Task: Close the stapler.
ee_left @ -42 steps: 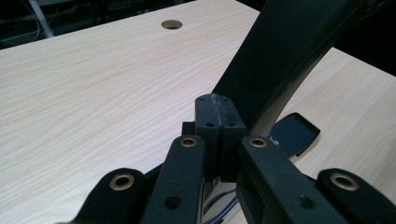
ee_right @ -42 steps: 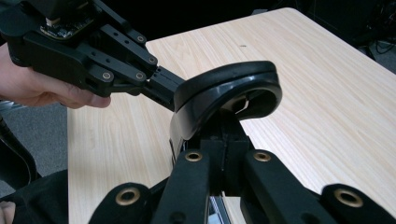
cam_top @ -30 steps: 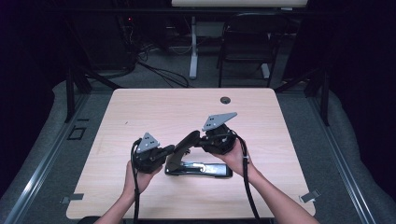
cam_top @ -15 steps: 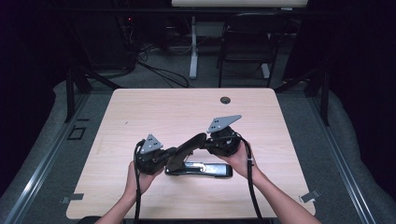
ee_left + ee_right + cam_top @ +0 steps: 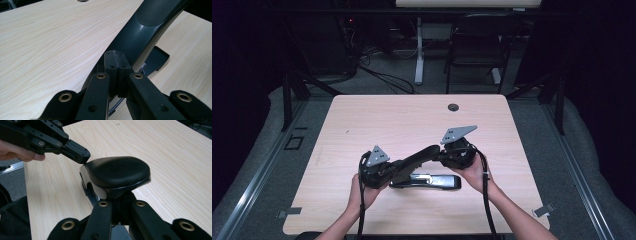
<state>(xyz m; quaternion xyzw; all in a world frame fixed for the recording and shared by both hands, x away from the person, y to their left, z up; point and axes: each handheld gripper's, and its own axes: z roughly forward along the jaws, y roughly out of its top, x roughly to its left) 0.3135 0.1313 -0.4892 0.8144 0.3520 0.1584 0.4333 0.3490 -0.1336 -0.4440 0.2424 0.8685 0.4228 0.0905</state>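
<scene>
A big black stapler (image 5: 427, 181) lies on the wooden table (image 5: 412, 120) with its top arm (image 5: 417, 157) lifted at a slant. My left gripper (image 5: 387, 170) is shut, pads together with nothing between them. In the left gripper view its tip (image 5: 115, 56) touches the low rear part of the arm (image 5: 150, 25), above the base (image 5: 156, 60). My right gripper (image 5: 447, 156) sits under the arm's raised front end. In the right gripper view its fingers (image 5: 119, 200) converge beneath the rounded head (image 5: 117, 171), which hides the tips. The left gripper (image 5: 77, 152) touches the back of that head.
A round cable hole (image 5: 453, 107) sits near the table's far edge. Beyond the table stand a chair (image 5: 477, 45) and a desk leg with cables on the floor. Bare wood lies on all sides of the stapler.
Both grippers and the lifted stapler arm have shifted slightly to the right. The jaws have stayed shut.
</scene>
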